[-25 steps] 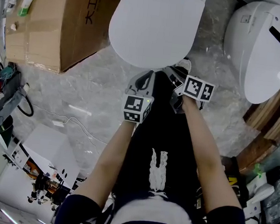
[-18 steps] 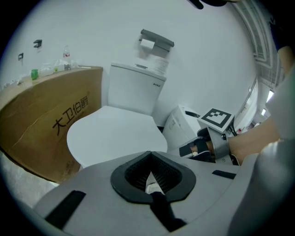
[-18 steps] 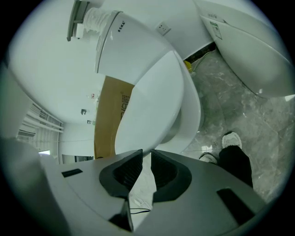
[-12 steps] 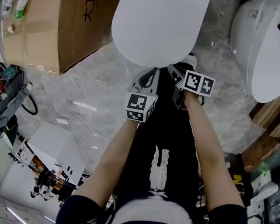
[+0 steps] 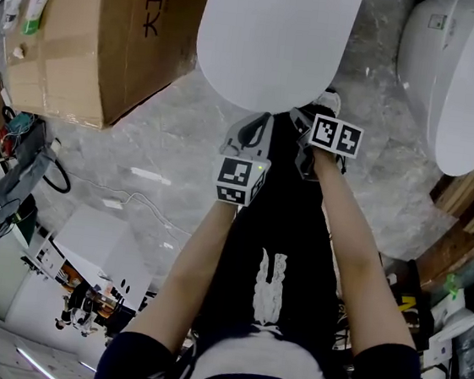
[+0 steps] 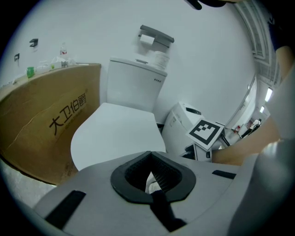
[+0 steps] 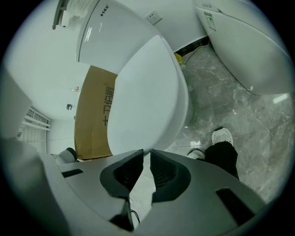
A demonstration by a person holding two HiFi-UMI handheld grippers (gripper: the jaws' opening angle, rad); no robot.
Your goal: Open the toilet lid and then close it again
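While the person is standing close, both tools are hovering side by side just short of the lid's front edge, probably to get under its rim. The left gripper is holding its jaws together on nothing, and the right gripper is showing only a sliver between its jaws, also empty. Just beyond them the toilet lid is lying flat down, not yet lifted. I am counting two grippers, one lid in reach, one cardboard box sitting at its left, and one second toilet sitting well apart at the right.
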